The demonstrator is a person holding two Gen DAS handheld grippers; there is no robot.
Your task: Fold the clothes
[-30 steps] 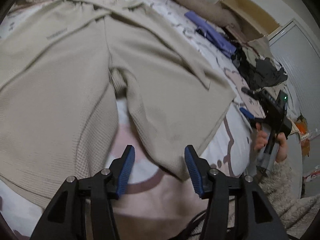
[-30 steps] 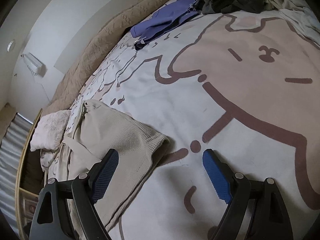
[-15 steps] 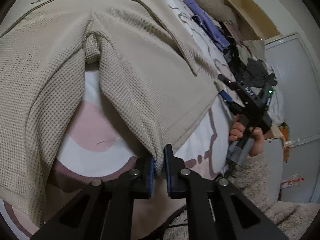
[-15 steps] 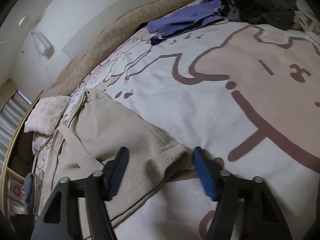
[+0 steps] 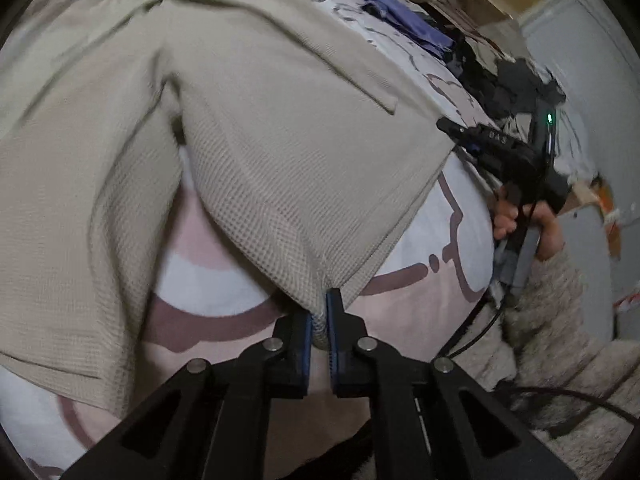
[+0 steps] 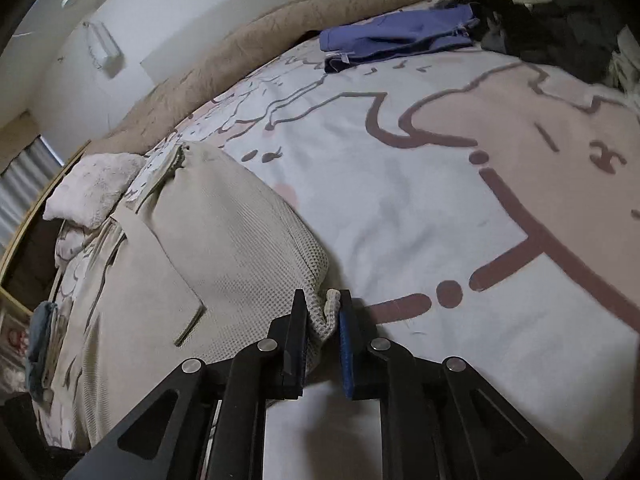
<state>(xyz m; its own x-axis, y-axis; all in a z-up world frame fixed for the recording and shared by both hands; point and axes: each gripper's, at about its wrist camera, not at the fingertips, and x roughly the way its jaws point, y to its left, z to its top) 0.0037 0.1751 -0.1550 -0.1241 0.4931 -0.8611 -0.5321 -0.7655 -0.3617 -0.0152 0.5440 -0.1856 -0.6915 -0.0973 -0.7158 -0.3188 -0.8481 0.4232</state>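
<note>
The left gripper [image 5: 319, 320] is clenched on the hem corner of one leg of the beige waffle shorts [image 5: 280, 152], and the right gripper [image 6: 323, 316] pinches the other corner of that same hem. Ahead of both, the shorts lie spread on the printed bedcover [image 6: 420, 200], both legs apart, no crease laid across them; I judge the fold itself remains. Further off sits a blue garment [image 6: 400, 38], seemingly folded, by a dark pile [image 6: 540, 28]. Only the left view shows the second leg and the person's hand [image 5: 520, 220]; only the right shows the pillow [image 6: 92, 188]
</note>
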